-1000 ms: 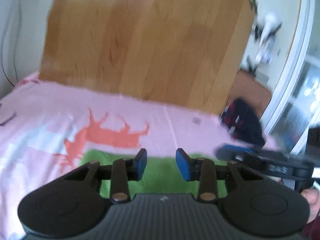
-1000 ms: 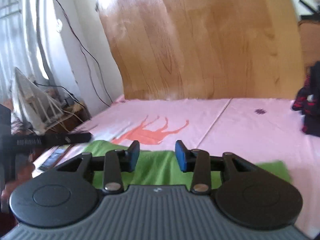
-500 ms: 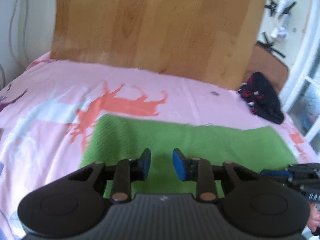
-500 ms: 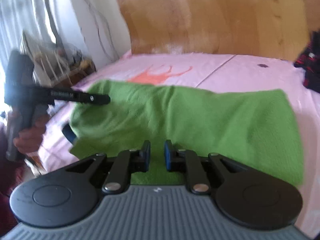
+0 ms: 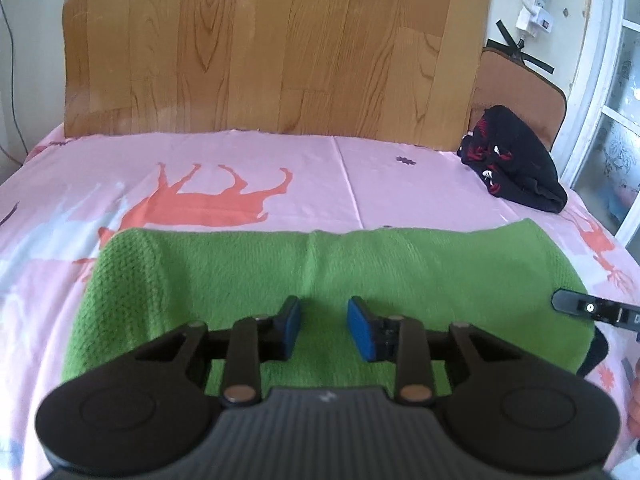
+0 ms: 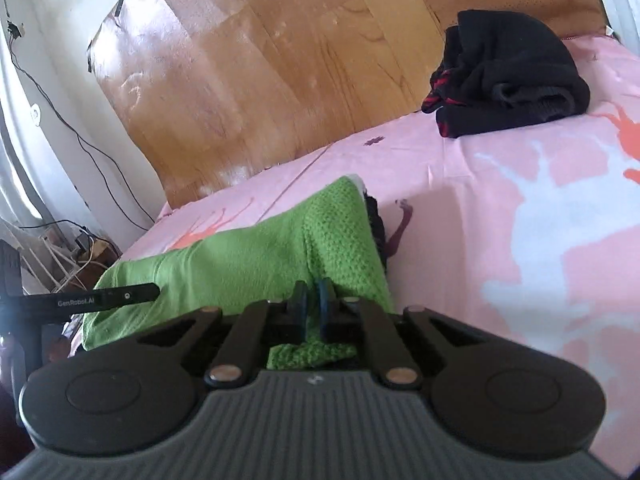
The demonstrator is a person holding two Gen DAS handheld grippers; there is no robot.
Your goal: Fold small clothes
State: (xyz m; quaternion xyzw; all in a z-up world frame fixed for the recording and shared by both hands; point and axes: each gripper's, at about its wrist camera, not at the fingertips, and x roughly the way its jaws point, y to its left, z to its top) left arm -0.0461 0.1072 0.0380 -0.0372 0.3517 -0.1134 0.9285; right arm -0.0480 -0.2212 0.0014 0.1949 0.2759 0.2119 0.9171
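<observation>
Folding looks barely begun: the green knitted garment (image 5: 328,276) lies spread on the pink sheet (image 5: 240,168), just ahead of the left gripper (image 5: 323,330), whose jaws stand apart over it, opening slightly. The right gripper (image 6: 312,308) pinches its ribbed right end, which looks lifted.

Two grippers in my hands: left gripper (image 5: 323,326), right gripper (image 6: 311,307). On the one pink bedsheet (image 5: 240,168) I count two garments: one green knit (image 5: 360,268), one black bundle with red markings (image 5: 516,168). One wooden headboard panel (image 5: 280,48) behind.
</observation>
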